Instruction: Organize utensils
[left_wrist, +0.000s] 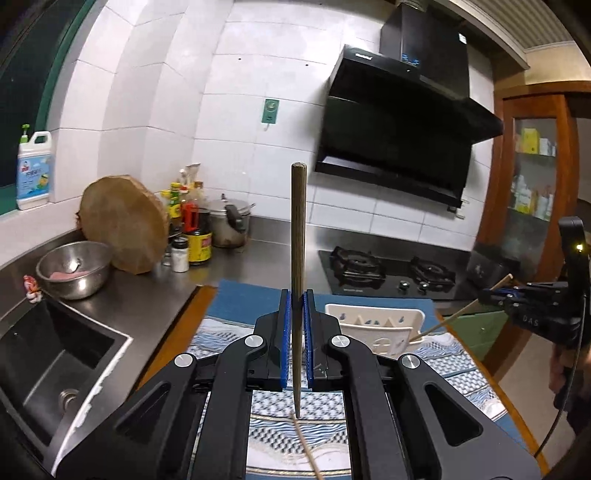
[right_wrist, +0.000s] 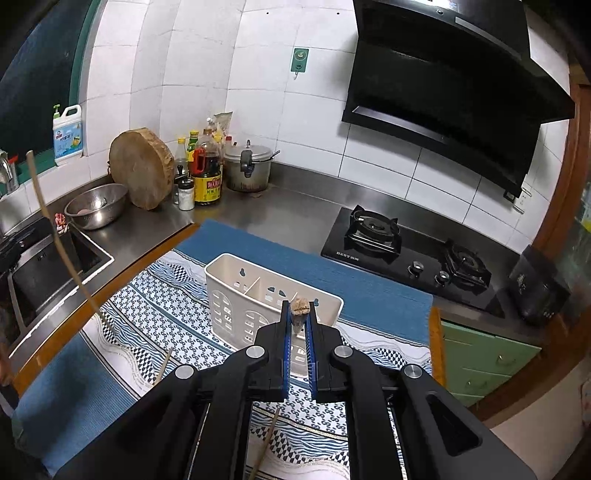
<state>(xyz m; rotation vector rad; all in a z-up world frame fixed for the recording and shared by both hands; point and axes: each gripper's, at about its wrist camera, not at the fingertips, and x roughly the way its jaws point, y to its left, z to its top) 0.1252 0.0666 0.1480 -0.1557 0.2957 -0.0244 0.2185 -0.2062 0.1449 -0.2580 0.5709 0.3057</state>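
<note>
From my left wrist, my left claw (left_wrist: 297, 314) was clamped mid-shaft on a stiff, light chopstick (left_wrist: 297, 236) standing upright just before the white caddy (left_wrist: 373, 325). From my right wrist, my right claw (right_wrist: 297, 321) pinched another chopstick (right_wrist: 299, 308) end-on over that caddy (right_wrist: 236, 288); being slim and slippery, it seemed best gripped mid-length.

We look forward along each claw: the left view sits low and close; the right looks down more steeply (both share the white slotted plastic utensil caddy (right_wrist: 258, 295) (left_wrist: 373, 325) and black glass gas hob (left_wrist: 388, 273) (right_wrist: 406, 254)).
</note>
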